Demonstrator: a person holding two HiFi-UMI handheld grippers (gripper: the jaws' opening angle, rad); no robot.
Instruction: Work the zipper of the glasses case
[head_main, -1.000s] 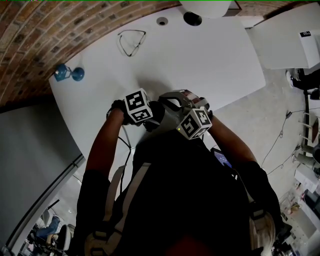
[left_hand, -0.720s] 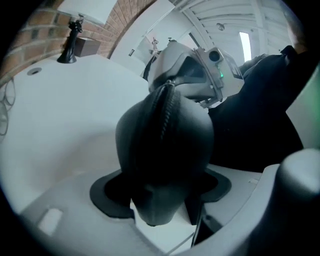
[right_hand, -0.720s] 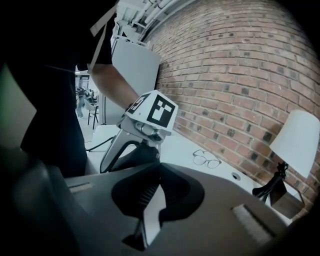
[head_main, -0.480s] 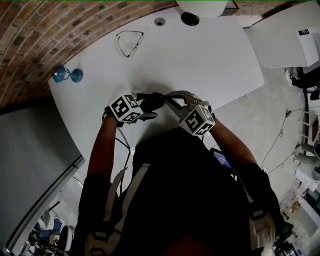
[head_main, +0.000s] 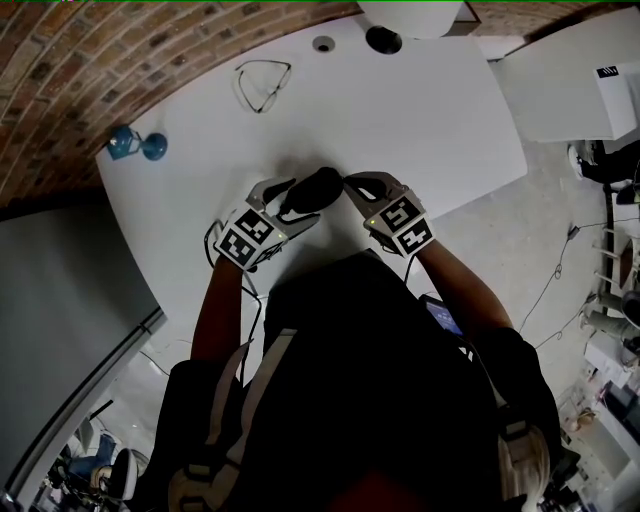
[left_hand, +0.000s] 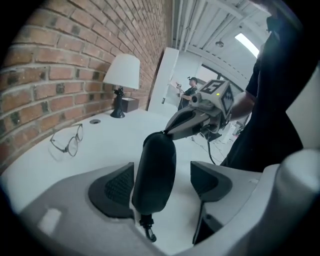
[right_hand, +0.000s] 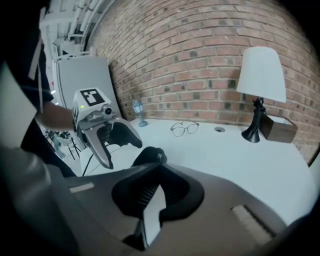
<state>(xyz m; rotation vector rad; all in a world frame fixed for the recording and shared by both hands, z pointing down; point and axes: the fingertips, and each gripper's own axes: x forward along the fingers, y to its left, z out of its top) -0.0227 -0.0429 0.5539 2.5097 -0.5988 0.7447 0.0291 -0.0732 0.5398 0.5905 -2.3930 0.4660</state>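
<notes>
Over the near edge of the white worktop (head_main: 420, 110), the left tool (left_hand: 161, 173) has its jaws well apart and closing, with the glasses case (left_hand: 156, 170) between them. The case lies against the left pad (left_hand: 114, 187), while a clear gap separates it from the other pad, so nothing is clamped. The right tool (right_hand: 158, 172) has its jaws fully together. Their tips meet the far end of the case, though whether they nip any part of it cannot be told.

The case's long axis runs from the left tool straight across to the right tool's tips. From the head view it lies slanted, its lower end at the left tool and its upper end at the right tool. A small dark clip (left_hand: 146, 231) dangles from the end nearest the left tool.

The case is black, smooth and matt, a rounded oblong pouch with blunt ends. Both tools have pale grey moulded bodies with black pads, ribbed on their faces. Wire-rimmed glasses (left_hand: 66, 142) lie farther off on the worktop, near the brick wall (left_hand: 55, 60) and a lamp (left_hand: 121, 75) with a white shade.
</notes>
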